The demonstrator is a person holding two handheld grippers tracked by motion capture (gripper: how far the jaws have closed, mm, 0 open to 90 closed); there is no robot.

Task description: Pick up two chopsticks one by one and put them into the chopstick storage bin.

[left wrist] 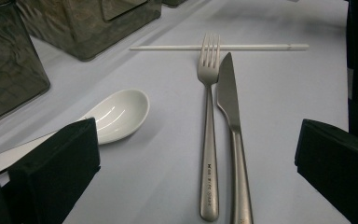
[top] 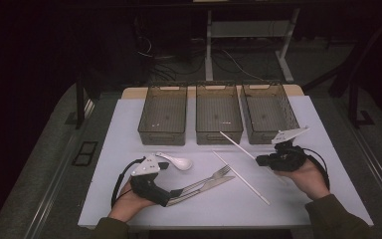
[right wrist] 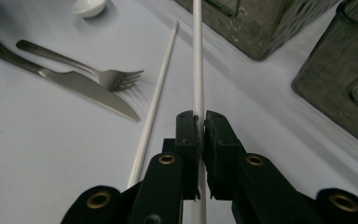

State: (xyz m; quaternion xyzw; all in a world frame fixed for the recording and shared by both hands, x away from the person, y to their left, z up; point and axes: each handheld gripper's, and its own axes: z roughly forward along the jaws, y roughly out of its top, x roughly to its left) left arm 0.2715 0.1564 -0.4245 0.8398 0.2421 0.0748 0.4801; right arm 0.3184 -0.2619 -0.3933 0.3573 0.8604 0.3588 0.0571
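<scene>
Three dark mesh bins (top: pixel 219 113) stood seemingly empty on the white table (top: pixel 129 199) while the right gripper (right wrist: pixel 200 122) pinched one white chopstick (right wrist: pixel 197 56) and the left gripper (left wrist: pixel 196 163) gaped around fork (left wrist: pixel 209 140) and knife (left wrist: pixel 230 112).

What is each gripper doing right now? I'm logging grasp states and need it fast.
Left gripper: open, holding nothing, fingers either side of the steel fork and steel knife.
Right gripper: closed on a thin white chopstick.
</scene>
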